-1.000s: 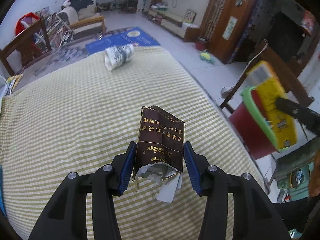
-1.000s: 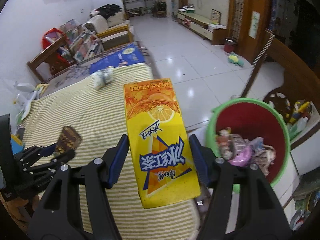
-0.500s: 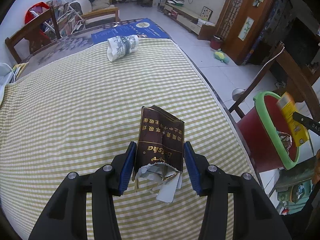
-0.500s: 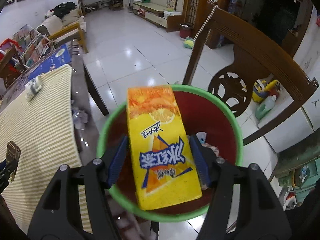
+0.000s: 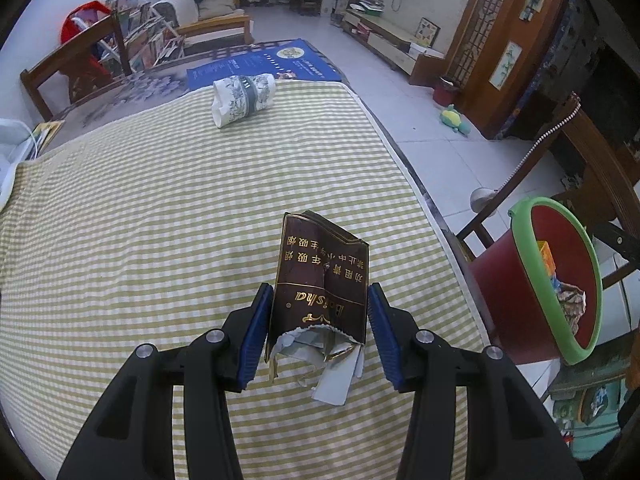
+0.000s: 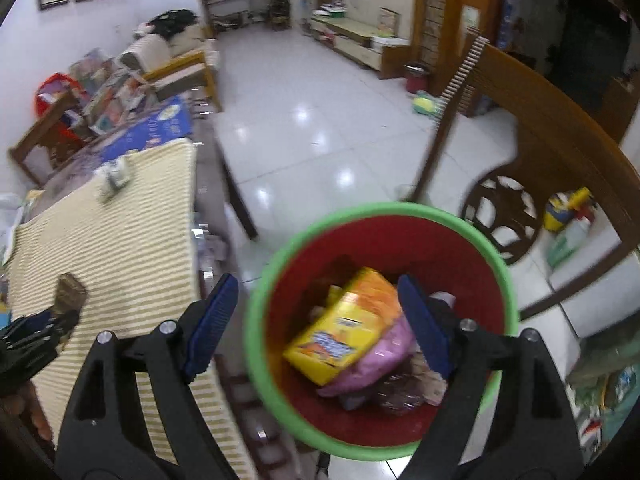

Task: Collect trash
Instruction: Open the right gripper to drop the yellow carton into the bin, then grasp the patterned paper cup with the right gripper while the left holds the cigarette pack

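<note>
**Carton in the bin, cigarette pack still clamped over the table**

Left wrist view: the left gripper (image 5: 318, 330) has its blue pads pressed against both sides of a torn brown cigarette pack (image 5: 320, 284), held above the yellow-checked tablecloth (image 5: 160, 220). The pack's ripped end, with white paper hanging out, points back toward the camera. Far across the cloth from the pack lies a crumpled paper cup (image 5: 243, 98) on its side, near the cloth's far edge. Right of the table's edge, on the floor, stands the red bin (image 5: 520, 280) with a green rim, trash visible inside it.

Right wrist view: the right gripper (image 6: 316, 324) hangs over the red bin (image 6: 384, 232), its jaws having just been opening and now standing wide with nothing gripped between them. The yellow drink carton (image 6: 348, 328) lies loose inside the bin, tilted on a pink wrapper (image 6: 384, 352) and other rubbish. Left of the bin is the tablecloth (image 6: 120, 248), where the left gripper (image 6: 60, 316) holds the brown pack (image 6: 70, 290). A wooden chair (image 6: 560, 152) stands behind the bin.
</note>
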{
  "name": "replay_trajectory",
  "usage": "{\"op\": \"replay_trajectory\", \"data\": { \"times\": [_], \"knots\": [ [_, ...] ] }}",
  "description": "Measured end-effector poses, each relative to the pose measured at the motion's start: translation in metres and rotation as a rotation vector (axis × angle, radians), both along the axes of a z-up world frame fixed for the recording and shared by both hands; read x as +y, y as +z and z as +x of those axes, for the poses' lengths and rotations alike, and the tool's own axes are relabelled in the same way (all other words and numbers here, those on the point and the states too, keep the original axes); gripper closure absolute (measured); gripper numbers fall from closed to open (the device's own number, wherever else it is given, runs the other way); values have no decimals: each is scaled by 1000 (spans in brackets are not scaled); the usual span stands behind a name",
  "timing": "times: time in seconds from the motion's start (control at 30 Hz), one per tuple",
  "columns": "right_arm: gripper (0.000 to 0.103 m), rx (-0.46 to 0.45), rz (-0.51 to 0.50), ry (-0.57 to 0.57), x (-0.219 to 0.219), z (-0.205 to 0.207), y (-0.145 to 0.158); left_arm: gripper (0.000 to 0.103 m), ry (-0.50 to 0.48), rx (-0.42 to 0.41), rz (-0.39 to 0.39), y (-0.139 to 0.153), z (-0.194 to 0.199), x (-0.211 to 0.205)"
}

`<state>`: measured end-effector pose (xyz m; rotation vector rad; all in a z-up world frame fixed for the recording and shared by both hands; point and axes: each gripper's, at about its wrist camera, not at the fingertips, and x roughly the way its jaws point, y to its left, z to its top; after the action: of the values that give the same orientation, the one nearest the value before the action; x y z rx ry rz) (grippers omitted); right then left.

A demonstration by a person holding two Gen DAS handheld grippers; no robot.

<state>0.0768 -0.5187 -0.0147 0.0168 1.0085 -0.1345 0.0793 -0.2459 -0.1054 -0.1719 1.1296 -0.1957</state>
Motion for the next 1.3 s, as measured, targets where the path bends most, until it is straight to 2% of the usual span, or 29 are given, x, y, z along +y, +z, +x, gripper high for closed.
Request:
{"op": "replay_trajectory", "data": {
  "times": [0.2,0.3,0.37,0.5,0.57,0.7,0.93,1.1,1.17,1.23,1.3],
  "knots": [
    [23,8,69,156,60,37,-12,57,60,16,2,4,-12,25],
    [23,3,112,205,97,61,-19,57,64,15,36,4,-10,46],
    [23,13,145,224,126,82,-27,57,68,14,57,3,-4,61],
    [23,35,166,247,173,122,-46,56,100,0,50,0,10,98],
    [18,48,179,236,190,143,-59,55,92,-2,57,-6,18,115],
    [17,77,198,199,218,185,-81,55,97,3,59,-20,33,149],
    [10,130,145,189,263,243,-122,58,101,18,24,-36,58,186],
    [7,137,86,188,279,270,-139,58,94,12,5,-44,69,193],
    [7,161,59,202,285,278,-147,54,93,23,-7,-50,73,195],
    [10,173,54,222,289,281,-151,50,86,51,-23,-59,74,198],
    [25,187,32,244,292,282,-153,39,96,64,-33,-66,71,202]
  ]
}}
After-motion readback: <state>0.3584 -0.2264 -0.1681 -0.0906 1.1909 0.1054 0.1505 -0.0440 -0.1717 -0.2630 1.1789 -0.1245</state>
